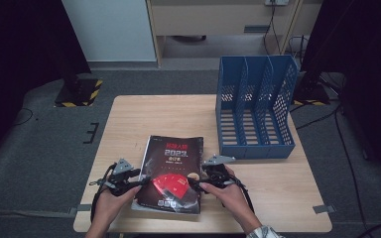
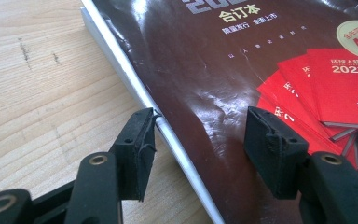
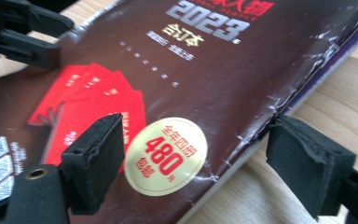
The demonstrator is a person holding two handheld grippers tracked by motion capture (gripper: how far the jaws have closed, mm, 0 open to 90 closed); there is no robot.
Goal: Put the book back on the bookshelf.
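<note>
Both grippers are set at the two long edges of the book, so the step in hand looks like taking hold of it for a lift, most likely toward the blue rack that stands well beyond the right gripper.

The left gripper is wide open and holds nothing. In the left gripper view one jaw stands on the table just beside the book's white page edge and the other hangs over the cover, so the edge runs between them. The right gripper is wide open too and empty. In its own view one jaw sits above the cover and the other outside the worn edge of the book, over the bare table; the left gripper shows farther off at the opposite side.

The next move, as I judge it, calls for the outer jaw of each gripper to get under the edge before closing; the book lies flat, so there is little gap to enter, and the glossy cover may slip.

The book is thick and soft-covered, dark brown and shiny, with a fan of red booklets printed on it, a round pale sticker, and creased, scuffed edges. It lies between the grippers, at the near middle of the table.
</note>
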